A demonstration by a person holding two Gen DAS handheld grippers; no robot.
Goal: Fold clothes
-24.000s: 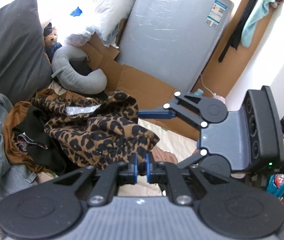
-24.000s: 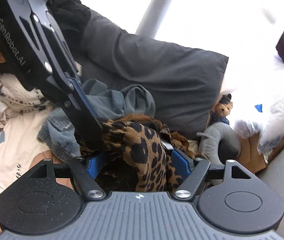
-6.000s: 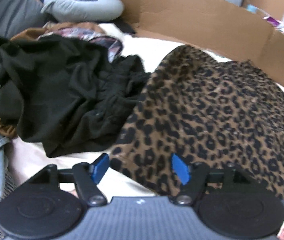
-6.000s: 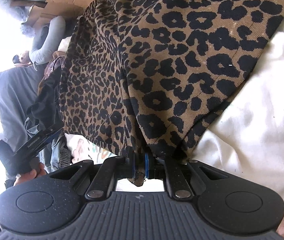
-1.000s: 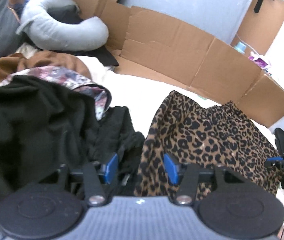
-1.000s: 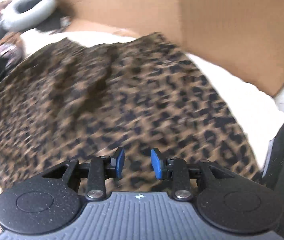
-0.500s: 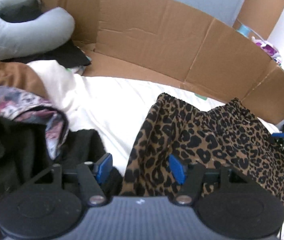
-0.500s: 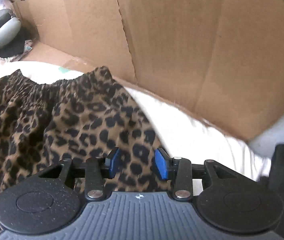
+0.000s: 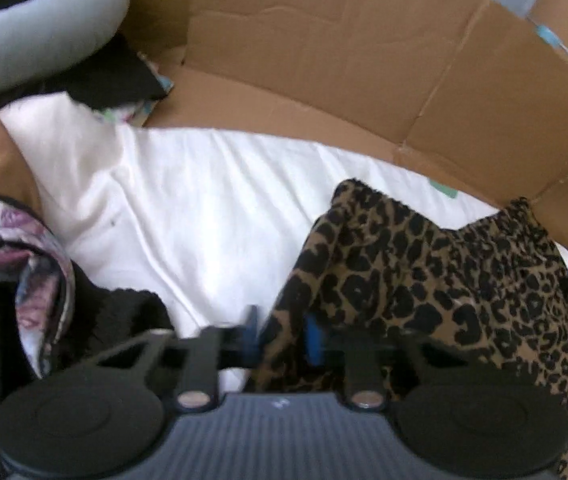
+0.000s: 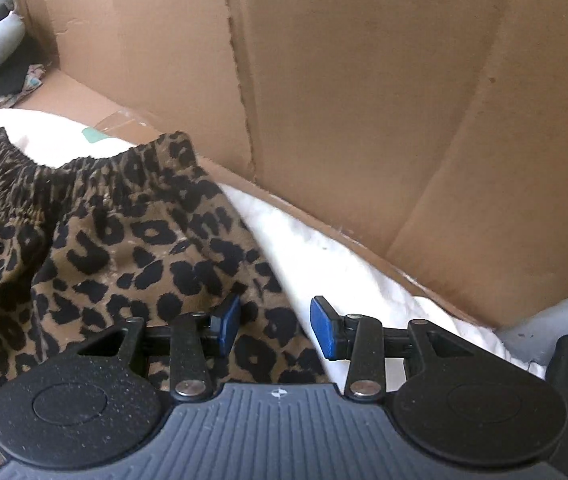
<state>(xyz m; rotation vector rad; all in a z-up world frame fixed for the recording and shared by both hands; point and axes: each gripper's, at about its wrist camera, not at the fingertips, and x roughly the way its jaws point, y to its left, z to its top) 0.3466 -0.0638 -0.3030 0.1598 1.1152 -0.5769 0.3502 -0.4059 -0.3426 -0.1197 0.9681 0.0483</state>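
Note:
A leopard-print skirt [image 9: 436, 276] lies on the white bed sheet [image 9: 211, 204], its elastic waistband toward the cardboard wall. My left gripper [image 9: 281, 334] is closing on the skirt's left edge; cloth fills the narrow gap between the blue pads, and this part of the view is blurred. In the right wrist view the skirt [image 10: 95, 248] lies left of centre. My right gripper [image 10: 275, 330] is open, its jaws astride the skirt's right edge, the left pad over the print and the right pad [image 10: 324, 332] over the white sheet [image 10: 324, 256].
A flattened cardboard box [image 9: 364, 64] stands as a wall behind the bed, close in the right wrist view [image 10: 364, 100]. A grey neck pillow [image 9: 35, 36] lies at far left. Black clothes [image 9: 115, 320] and a floral garment [image 9: 7, 232] are piled at left.
My left gripper has narrowed from open to nearly shut around the skirt's left edge. My right gripper has opened wider and moved to the skirt's right edge.

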